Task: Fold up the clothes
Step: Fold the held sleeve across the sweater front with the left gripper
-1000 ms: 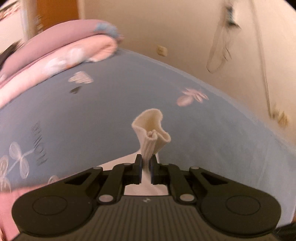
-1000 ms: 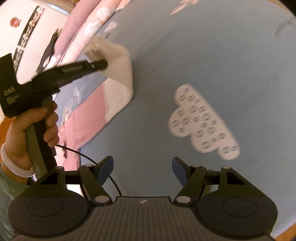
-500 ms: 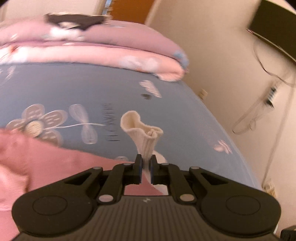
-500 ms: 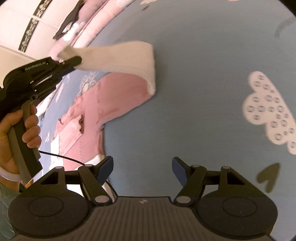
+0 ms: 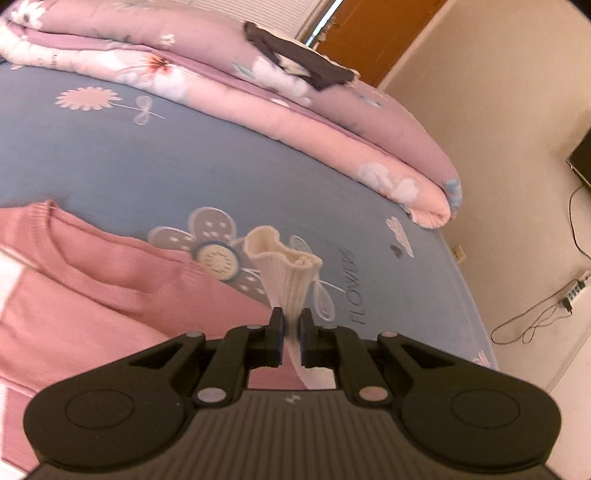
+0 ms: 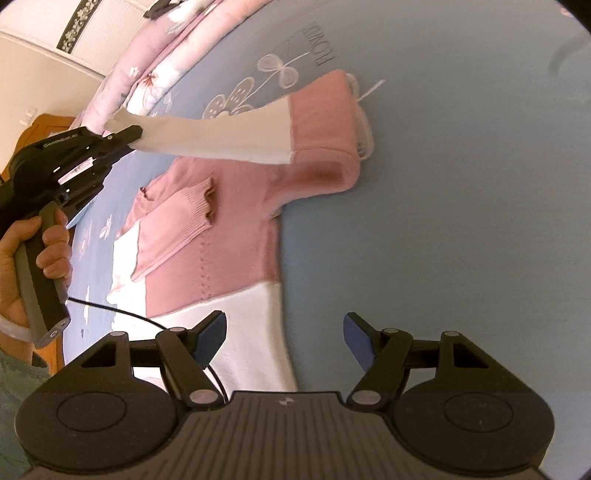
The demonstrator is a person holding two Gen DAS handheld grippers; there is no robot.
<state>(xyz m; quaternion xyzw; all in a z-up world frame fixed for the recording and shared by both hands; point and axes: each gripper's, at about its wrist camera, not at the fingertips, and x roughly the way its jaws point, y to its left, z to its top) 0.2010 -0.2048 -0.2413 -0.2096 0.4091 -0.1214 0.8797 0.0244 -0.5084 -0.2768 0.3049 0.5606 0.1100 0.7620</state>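
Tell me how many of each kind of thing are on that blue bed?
Pink and white sweater: 1
Folded pink floral quilt: 1
Dark garment on the quilt: 1
Total: 3

bedsheet: blue, printed with flowers, dragonflies and the word FLOWERS
quilt: pink floral, folded up along the far side of the bed
dark cloth: lying on top of the quilt
door: orange-brown wood, far back
power strip: on the floor at right, cable trailing
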